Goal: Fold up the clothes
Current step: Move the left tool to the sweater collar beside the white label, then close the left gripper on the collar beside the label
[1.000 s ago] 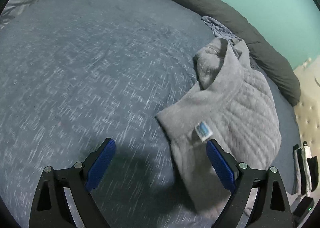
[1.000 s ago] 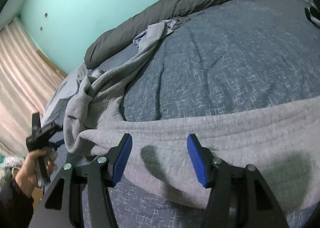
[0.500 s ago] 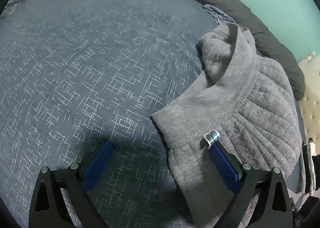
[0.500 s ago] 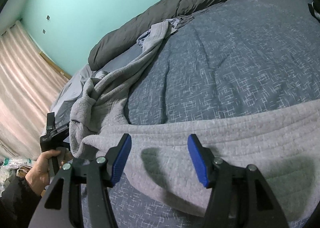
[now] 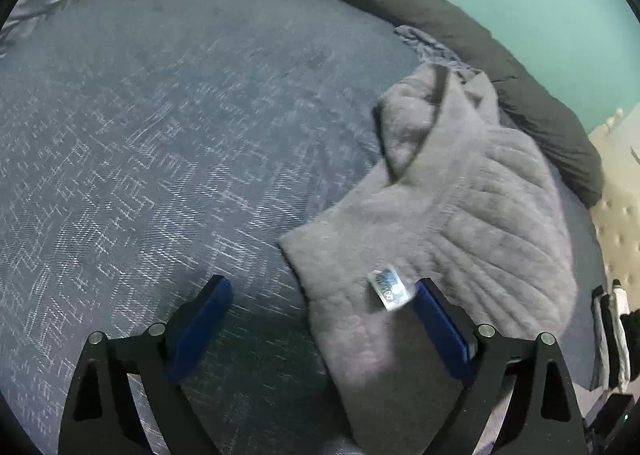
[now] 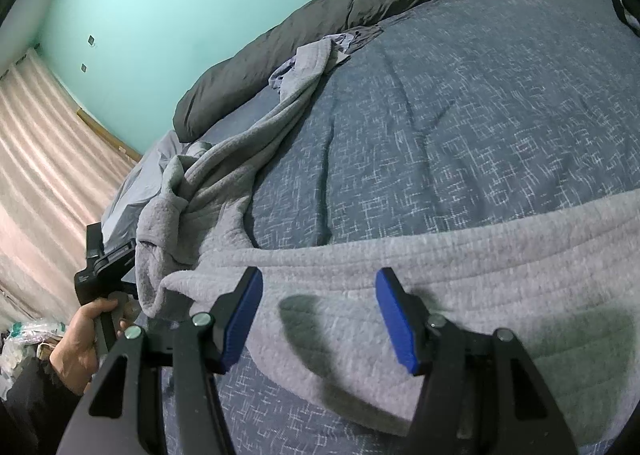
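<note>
Risks first, left to right. Left gripper (image 5: 322,297) hangs over the bed with jaws spread wide, nothing between the pads; only the right pad sits by the grey garment (image 5: 460,215) edge, next to the small white sewn-in label (image 5: 390,287). If it closes here it likely pinches one loose layer or just the label, and the corner slips out mid-fold. Left wrist view is motion-blurred, so exact contact is unclear. Right gripper (image 6: 318,305) is also open, pads apart above the garment's long quilted band, not pressing it. A grab there may catch the bedspread (image 6: 460,127) underneath along with the cloth. The twisted, bunched sleeve part at the left of the right view, near the person's hand (image 6: 82,343) on the other handle, could drag and skew any fold.

Materials: garment is soft thick fleece-like knit, ribbed stitch lines, floppy, lies draped across the bed's near edge. Bedspread is blue-grey woven with pale crosshatch flecks, gently puffy. Dark grey duvet roll (image 6: 360,15) along the mint wall, smooth and bulky
</note>
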### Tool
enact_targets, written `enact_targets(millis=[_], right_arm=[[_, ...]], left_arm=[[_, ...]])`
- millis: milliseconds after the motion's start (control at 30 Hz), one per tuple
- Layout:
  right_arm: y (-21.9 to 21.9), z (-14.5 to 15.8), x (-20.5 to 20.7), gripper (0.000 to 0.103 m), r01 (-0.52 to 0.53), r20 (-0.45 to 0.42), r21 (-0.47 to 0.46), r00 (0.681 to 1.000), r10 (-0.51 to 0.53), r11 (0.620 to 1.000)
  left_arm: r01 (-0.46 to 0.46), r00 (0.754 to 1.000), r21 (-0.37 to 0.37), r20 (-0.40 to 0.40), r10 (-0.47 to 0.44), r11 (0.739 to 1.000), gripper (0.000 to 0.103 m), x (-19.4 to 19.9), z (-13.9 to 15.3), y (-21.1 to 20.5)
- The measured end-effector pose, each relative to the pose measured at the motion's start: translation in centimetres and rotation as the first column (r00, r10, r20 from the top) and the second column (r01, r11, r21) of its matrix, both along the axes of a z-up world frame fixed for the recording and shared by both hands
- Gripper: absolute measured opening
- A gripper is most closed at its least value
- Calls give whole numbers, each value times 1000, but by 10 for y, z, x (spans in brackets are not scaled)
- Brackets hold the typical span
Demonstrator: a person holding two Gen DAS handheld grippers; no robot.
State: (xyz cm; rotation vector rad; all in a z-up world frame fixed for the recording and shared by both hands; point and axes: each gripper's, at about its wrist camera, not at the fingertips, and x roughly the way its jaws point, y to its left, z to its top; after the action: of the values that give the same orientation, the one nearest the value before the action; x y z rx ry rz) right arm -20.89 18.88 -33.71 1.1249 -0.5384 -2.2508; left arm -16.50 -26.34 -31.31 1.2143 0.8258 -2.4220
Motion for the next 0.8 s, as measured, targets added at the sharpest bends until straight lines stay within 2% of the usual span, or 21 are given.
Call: enact_targets(millis=[233, 367, 567, 800], right_arm=[[1, 0, 0, 60, 2, 4, -3, 1000, -2, 1000], [1, -1, 0, 60, 5, 8, -4, 1000, -5, 1000], [4, -2, -2, 60, 15, 22, -17, 1000, -14, 1000], [5, -2, -2, 60, 17, 24, -17, 1000, -16, 1000]], left_arm=[[11, 1000, 42, 14, -11, 999, 93, 3, -12, -7], [10, 999, 40, 35, -12, 999, 93, 1, -18, -8], [25, 998, 53, 62, -28, 998, 102, -26, -23, -5], [41, 995, 54, 88, -46, 998, 102, -35, -23, -5]])
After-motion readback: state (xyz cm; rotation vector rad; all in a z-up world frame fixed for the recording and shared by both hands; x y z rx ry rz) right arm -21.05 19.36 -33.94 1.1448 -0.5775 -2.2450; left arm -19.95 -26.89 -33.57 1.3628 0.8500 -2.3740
